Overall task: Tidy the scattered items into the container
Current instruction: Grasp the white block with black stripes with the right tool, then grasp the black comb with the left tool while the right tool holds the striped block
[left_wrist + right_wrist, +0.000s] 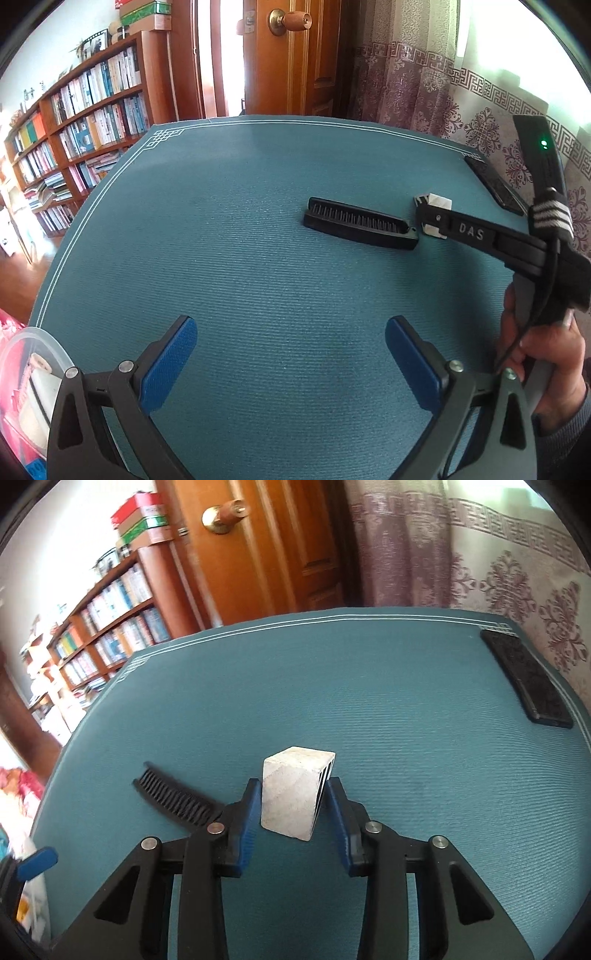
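A small white block [291, 797] with black stripes on one side sits tilted between the blue pads of my right gripper [293, 781], which is shut on it just above the teal mat [406, 738]. In the left wrist view the right gripper [428, 214] holds the white block [439, 201] just right of a black comb [360, 223]. The comb [173, 797] lies flat on the mat, left of the block. My left gripper [291, 347] is open over bare mat, near the front edge. A clear plastic container [37, 354] with items inside stands at the lower left.
A black phone [524, 679] lies at the mat's far right corner, also visible as the phone [495, 184] in the left wrist view. A person's hand [543, 354] grips the right tool's handle. A bookshelf, a wooden door and a patterned curtain stand beyond the table.
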Tool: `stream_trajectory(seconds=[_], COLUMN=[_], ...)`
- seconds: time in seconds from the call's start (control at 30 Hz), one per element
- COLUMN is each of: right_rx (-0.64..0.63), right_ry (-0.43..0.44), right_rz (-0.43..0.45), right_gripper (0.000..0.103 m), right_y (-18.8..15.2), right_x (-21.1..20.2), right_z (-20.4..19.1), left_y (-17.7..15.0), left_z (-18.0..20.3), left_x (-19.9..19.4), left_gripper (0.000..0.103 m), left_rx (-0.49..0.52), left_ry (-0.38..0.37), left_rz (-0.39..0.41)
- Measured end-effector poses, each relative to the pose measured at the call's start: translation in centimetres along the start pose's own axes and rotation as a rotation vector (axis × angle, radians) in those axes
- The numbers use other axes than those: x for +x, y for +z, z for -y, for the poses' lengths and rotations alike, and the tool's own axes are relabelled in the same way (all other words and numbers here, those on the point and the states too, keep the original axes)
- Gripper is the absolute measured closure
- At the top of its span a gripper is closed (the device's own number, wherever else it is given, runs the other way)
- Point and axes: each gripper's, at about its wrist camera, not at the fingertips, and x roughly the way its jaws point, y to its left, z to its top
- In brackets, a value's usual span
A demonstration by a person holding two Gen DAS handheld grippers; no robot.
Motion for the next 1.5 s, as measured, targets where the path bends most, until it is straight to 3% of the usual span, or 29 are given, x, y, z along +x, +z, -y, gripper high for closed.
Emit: stream_trajectory(seconds=[0.3, 0.43, 0.67, 0.87, 1.13, 1.3, 1.5], right_rx=[-0.085, -0.065, -0.038, 0.036, 0.040, 0.043, 0.039], right_ry=[0.157, 0.139, -0.021, -0.005, 0.004, 0.005, 0.000], right_rz=[-0.061, -0.065, -0.004, -0.005, 0.000, 0.001, 0.001], right_gripper=[0.065, 0.066, 0.066, 0.067, 0.067, 0.067, 0.067], right_y=[-2.8, -4.2, -6.0, -6.1, -5.9, -6.0, -6.0], right_x=[-1.1, -2.3, -5.0, -4.9, -4.9, -4.9, -4.9], right_z=[-3.1, -3.1, -1.6, 0.7, 1.3, 1.0, 0.9], left_y=[0.1, 0.6, 2.4, 4.3, 5.8, 5.6, 5.2], left_z=[-1.8, -2.6, -0.8, 1.2, 2.3, 1.4, 1.4], left_x=[-0.9, -0.9, 0.6, 2.8, 5.8, 6.4, 5.5], left_gripper=[0.000, 0.001, 0.001, 0.001, 0.001, 0.018, 0.041], left_rx=[-0.053, -0.092, -0.073, -0.094, -0.099, -0.114, -0.062], left_ry=[0.049, 0.042, -0.002, -0.052, 0.014, -0.014, 0.009], left_rz=[0.022, 0.028, 0.021, -0.004, -0.011, -0.025, -0.011])
